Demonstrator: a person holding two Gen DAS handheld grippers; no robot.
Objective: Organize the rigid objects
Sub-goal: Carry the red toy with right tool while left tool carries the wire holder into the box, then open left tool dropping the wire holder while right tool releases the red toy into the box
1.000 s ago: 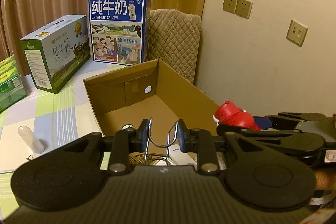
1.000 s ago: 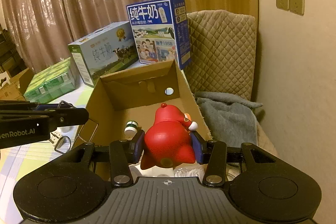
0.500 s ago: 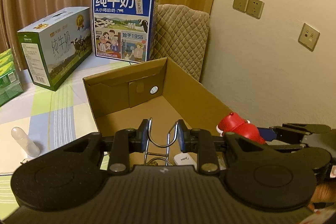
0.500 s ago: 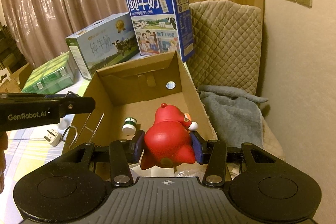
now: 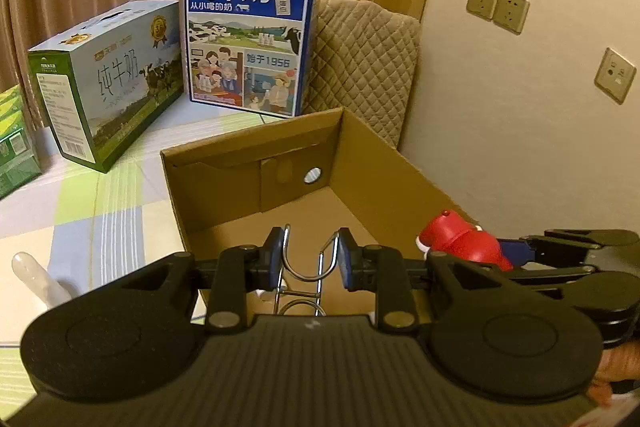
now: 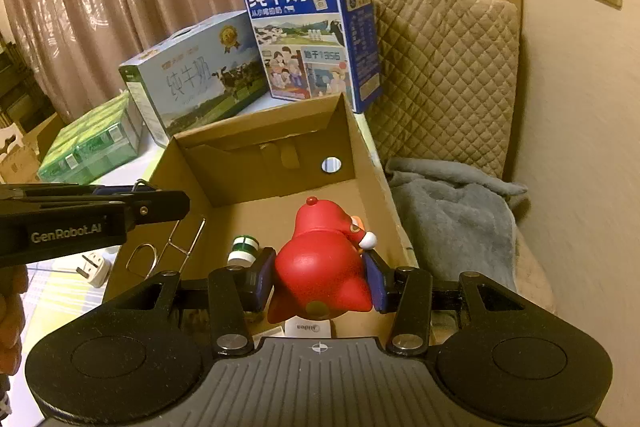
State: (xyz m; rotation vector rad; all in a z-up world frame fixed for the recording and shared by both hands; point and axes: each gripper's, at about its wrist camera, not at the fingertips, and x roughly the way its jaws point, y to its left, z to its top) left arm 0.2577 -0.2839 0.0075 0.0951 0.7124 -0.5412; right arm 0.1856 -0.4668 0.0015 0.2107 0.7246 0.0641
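While both claws hang over the near end of the open brown cardboard box (image 6: 276, 155), each carries something: the left claw (image 5: 309, 259) is pressed together on a thin bent silver wire rack (image 5: 306, 267), its blue pads pinching the wire loops from either side, and the right claw (image 6: 318, 277) pinches a glossy red rounded toy figure (image 6: 320, 267) with a small white tip on its right, the pads tight against its sides. Seen from the right wrist, the left claw (image 6: 160, 205) reaches in from the left with the wire rack (image 6: 168, 247) dangling below it along the box's left wall, and a white plug adapter (image 6: 94, 267) lies on the desk just left of the box. On the box floor, just left of the red figure, stands a small white bottle with a green band (image 6: 244, 249), and a white card with grey lettering (image 6: 306, 327) lies below the figure at the near end. From the left wrist, the red figure (image 5: 460, 241) shows to the right, above the box's right wall (image 5: 384, 171). On the striped desk (image 5: 116, 227), a pale translucent tube (image 5: 32, 279) lies to the left, well apart from the box. Beyond the far wall of the box stand a blue milk carton case with white characters (image 5: 252, 39), a green and white milk case (image 5: 108, 79) to its left, and a green package (image 5: 12, 143) at the far left. A beige quilted cushion (image 6: 444, 75) and a grey blanket (image 6: 452, 219) sit to the right of the box.
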